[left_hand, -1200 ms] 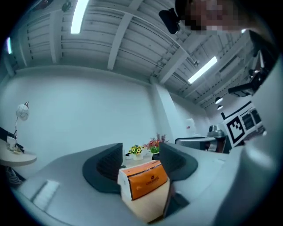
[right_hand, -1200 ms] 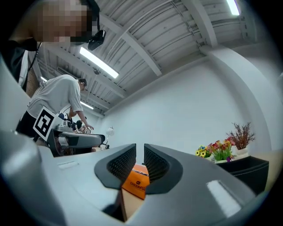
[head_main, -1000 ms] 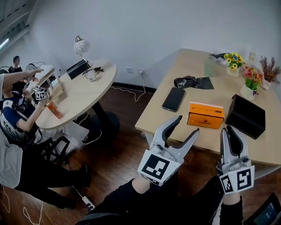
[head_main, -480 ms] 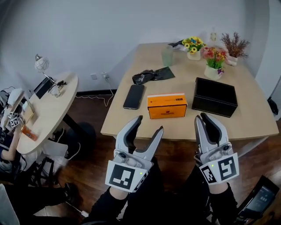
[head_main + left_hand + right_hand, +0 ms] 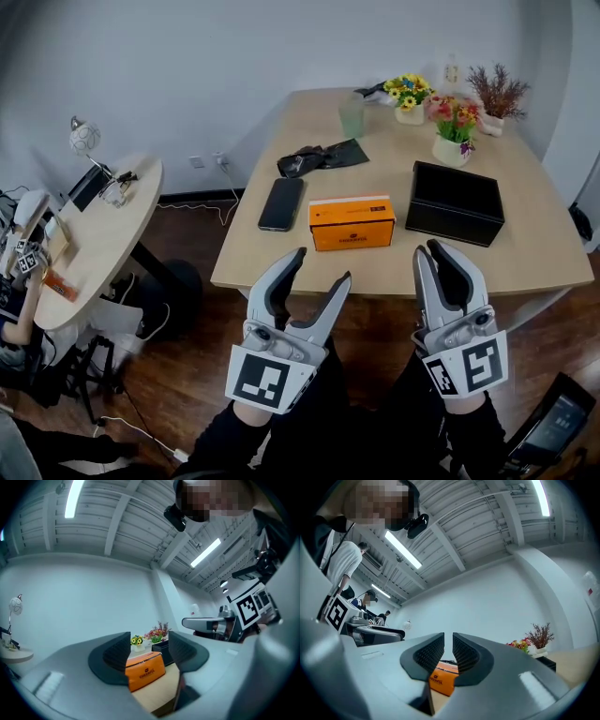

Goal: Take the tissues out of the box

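Note:
An orange tissue box (image 5: pixel 352 223) lies flat on the beige table (image 5: pixel 525 258), near its front edge; no tissue shows at its top. My left gripper (image 5: pixel 322 265) hovers off the table's front edge, short of the box, open and empty. In the left gripper view, that box (image 5: pixel 145 670) shows between and beyond the left gripper's (image 5: pixel 149 647) jaws. My right gripper (image 5: pixel 431 250) hangs to the right, also off the edge. Its jaws stand almost together, with a thin slit and nothing in it. The right gripper view shows the box (image 5: pixel 442 679) low behind the right gripper (image 5: pixel 448 651).
A black box (image 5: pixel 457 202) stands right of the orange one, a dark phone (image 5: pixel 280 203) left of it, a black bag (image 5: pixel 322 157) behind. A green cup (image 5: pixel 352 117) and flower pots (image 5: pixel 453 127) line the far side. A round table (image 5: pixel 94 234) stands left.
The head view has swung so the table and orange box now sit straight ahead. Both grippers keep their pose and have edged slightly toward the table's front edge.

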A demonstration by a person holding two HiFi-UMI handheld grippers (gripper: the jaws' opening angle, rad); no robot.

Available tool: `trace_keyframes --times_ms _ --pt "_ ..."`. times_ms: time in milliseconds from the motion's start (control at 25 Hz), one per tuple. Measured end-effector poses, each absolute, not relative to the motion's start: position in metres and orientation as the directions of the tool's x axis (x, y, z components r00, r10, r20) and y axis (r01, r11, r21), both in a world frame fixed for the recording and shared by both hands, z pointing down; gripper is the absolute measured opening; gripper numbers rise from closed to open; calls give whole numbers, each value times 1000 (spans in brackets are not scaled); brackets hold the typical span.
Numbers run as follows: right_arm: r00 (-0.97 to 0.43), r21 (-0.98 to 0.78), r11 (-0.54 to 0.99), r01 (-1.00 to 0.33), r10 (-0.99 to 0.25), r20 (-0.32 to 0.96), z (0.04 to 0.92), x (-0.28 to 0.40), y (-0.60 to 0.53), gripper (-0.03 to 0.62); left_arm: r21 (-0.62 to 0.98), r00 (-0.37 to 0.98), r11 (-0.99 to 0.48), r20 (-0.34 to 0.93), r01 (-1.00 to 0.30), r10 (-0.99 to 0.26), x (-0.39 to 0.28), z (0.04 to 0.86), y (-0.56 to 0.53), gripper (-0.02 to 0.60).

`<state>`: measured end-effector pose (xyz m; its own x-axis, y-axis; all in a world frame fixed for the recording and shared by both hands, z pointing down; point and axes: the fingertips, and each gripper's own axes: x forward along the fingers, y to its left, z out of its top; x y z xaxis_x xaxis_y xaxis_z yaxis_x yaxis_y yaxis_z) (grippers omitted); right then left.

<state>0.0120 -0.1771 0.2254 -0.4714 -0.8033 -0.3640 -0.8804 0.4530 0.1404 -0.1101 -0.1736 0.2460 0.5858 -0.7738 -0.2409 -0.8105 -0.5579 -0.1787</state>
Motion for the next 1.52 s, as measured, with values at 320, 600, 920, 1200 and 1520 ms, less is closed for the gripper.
trace_keyframes --times_ms 320,600,920,1200,1520 --pt "-491 158 468 -869 -787 -373 225 6 -173 57 -173 585 -559 -233 -811 -777 -109 252 -172 238" --pt "-499 160 475 -865 -785 -367 225 4 -172 57 -179 587 -559 -233 -810 -776 -109 252 -171 238" --pt "-498 161 473 -866 -787 -364 226 3 -170 48 -173 589 -563 -220 -808 -777 -109 256 -170 238" --pt "-499 165 473 -865 -789 -358 227 2 -170 48 -176 597 -571 -215 -802 -773 -106 258 -169 238" --pt "-514 177 483 -857 -785 -346 231 0 -170 34 -177 603 -577 -205 -797 -771 -103 262 -169 238"
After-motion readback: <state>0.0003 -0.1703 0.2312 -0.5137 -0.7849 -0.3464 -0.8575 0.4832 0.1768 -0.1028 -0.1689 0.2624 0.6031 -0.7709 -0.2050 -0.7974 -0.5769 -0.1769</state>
